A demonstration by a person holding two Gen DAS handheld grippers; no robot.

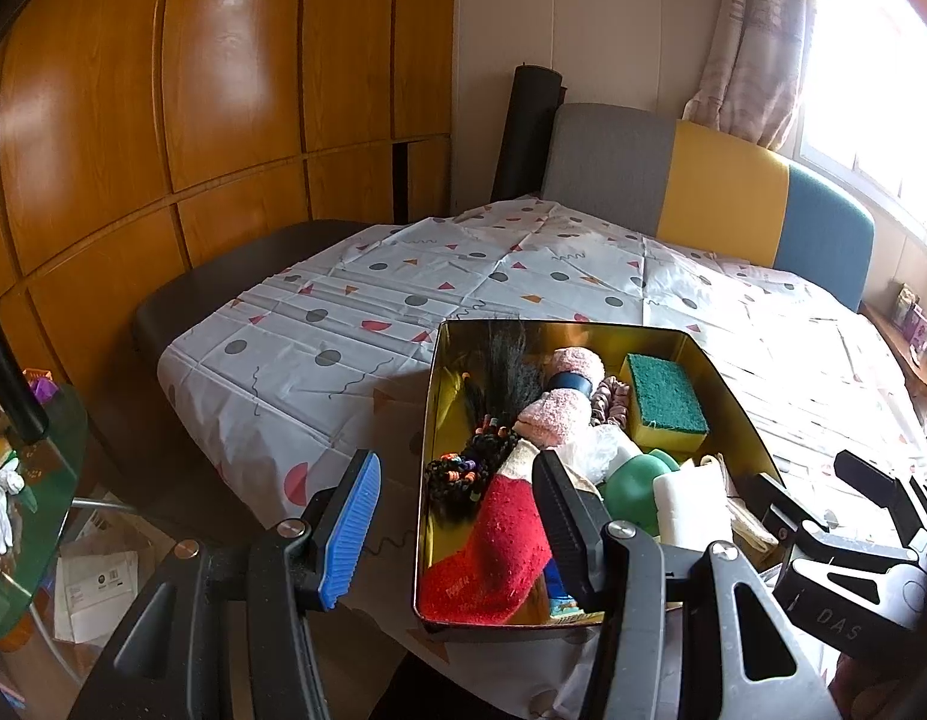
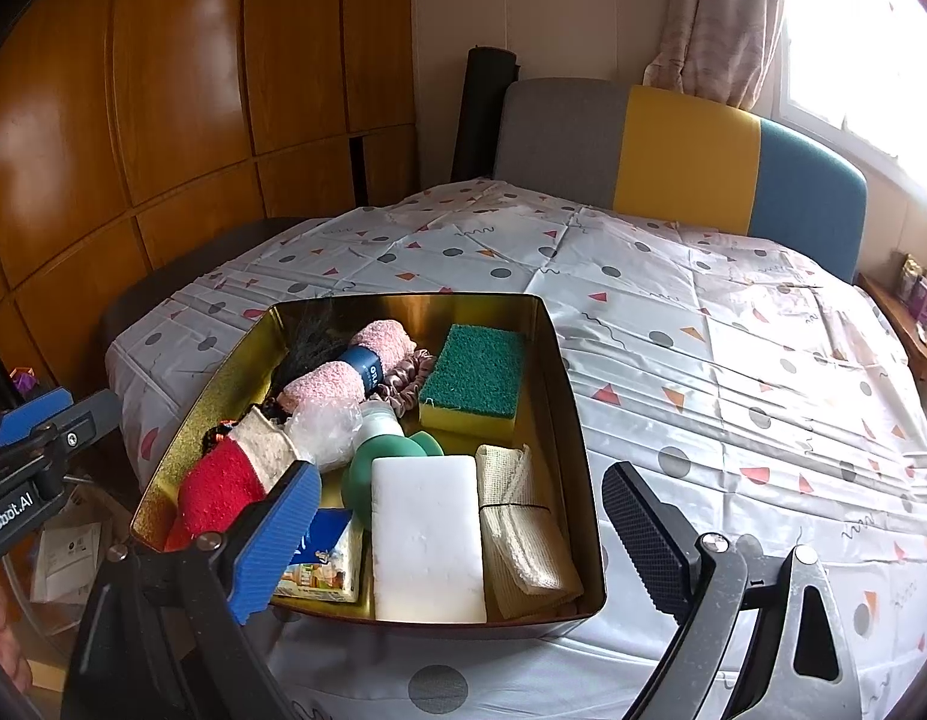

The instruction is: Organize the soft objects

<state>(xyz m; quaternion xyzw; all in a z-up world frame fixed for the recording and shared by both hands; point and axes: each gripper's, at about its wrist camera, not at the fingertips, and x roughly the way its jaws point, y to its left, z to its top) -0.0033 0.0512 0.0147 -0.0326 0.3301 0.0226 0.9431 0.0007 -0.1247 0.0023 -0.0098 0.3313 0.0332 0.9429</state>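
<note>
On the left of the right wrist view, the left gripper (image 2: 28,420) carries white lettering that reads "Robot.AI", with the start cut off; in the left wrist view, "DAS" is embossed on the black body of the right gripper (image 1: 823,492). Inside the shiny gold rectangular metal tin (image 2: 574,420), from left to right, lie a red fuzzy sock with a cream cuff (image 2: 223,480), a rolled pink fluffy towel (image 2: 343,372) wrapped in a dark blue paper band (image 2: 362,369) whose white print is too small to read, a blue and white printed packet (image 2: 325,558) with unreadable writing, a green rubber ball (image 2: 373,468), a white foam block (image 2: 427,534), a yellow sponge with a green scouring top (image 2: 472,375) and a folded beige mesh cloth tied with a black band (image 2: 517,516).

The tin sits at the near left edge of the bed, on a white sheet printed with grey dots and pink triangles (image 2: 703,360); to its right the sheet lies wide and bare.

The left gripper's jaws stand partly apart, straddling the tin's left wall and gripping nothing. The right gripper's jaws stand wide, holding nothing, over the tin's near right corner.
</note>
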